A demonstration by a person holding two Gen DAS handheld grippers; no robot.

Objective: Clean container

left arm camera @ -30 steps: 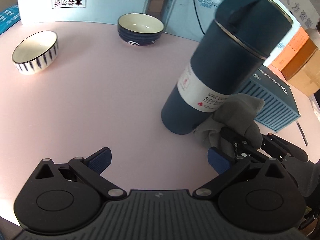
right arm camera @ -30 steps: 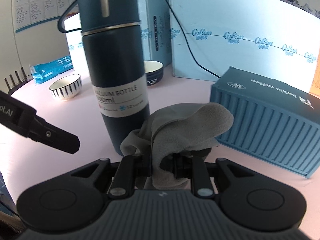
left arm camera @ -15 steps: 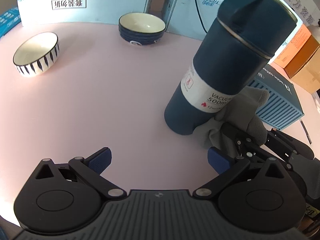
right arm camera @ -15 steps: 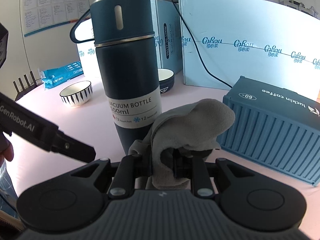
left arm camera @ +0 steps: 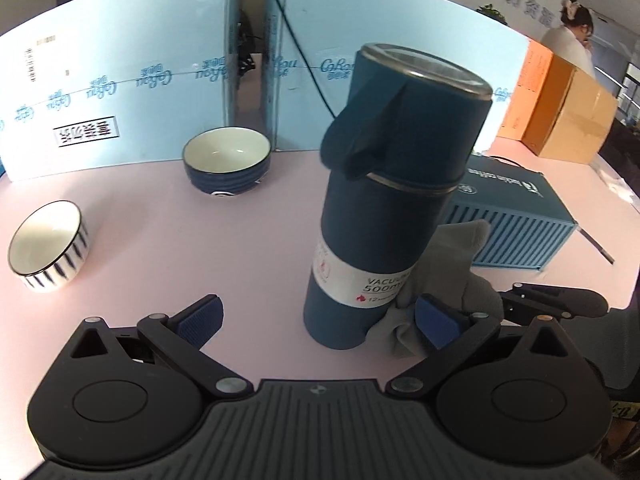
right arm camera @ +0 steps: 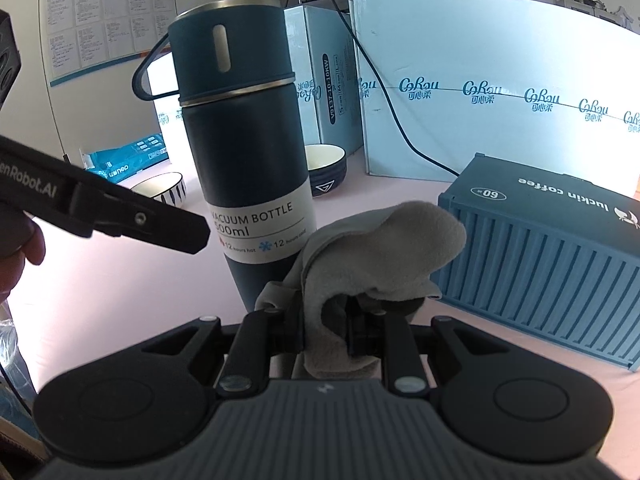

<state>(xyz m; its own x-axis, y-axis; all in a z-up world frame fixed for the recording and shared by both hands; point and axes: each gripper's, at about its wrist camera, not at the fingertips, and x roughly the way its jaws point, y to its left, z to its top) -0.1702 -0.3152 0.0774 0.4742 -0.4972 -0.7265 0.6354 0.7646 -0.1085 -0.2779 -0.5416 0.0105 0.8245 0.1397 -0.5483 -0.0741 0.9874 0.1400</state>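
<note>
the vacuum bottle [right arm camera: 244, 152] stands upright on the pink counter [left arm camera: 168, 240], lid on, with a blue container-shaped box [right arm camera: 552, 256] just beside it on one side and two bowls further back. a grey cloth [right arm camera: 376, 256] is bunched against the lower part of the bottle, near its base and the white label.

the right claw [right arm camera: 340, 332] is clamped on that cloth, its jaws nearly together with the fabric pinched between them. the left claw [left arm camera: 316, 320] stands wide apart and empty, low in front of the bottle, one blue pad [left arm camera: 200, 316] out to the side and the other close to the cloth.

the step in hand looks like wiping the bottle's wall. to do it well, the bottle likely needs steadying first: it is tall and narrow, and a sideways push from the cloth could tip it toward the box. closing the left claw around the body, below the steel ring, should hold it. then the cloth can run up and round the wall, keeping a firm pinch so it does not slip free.
</note>
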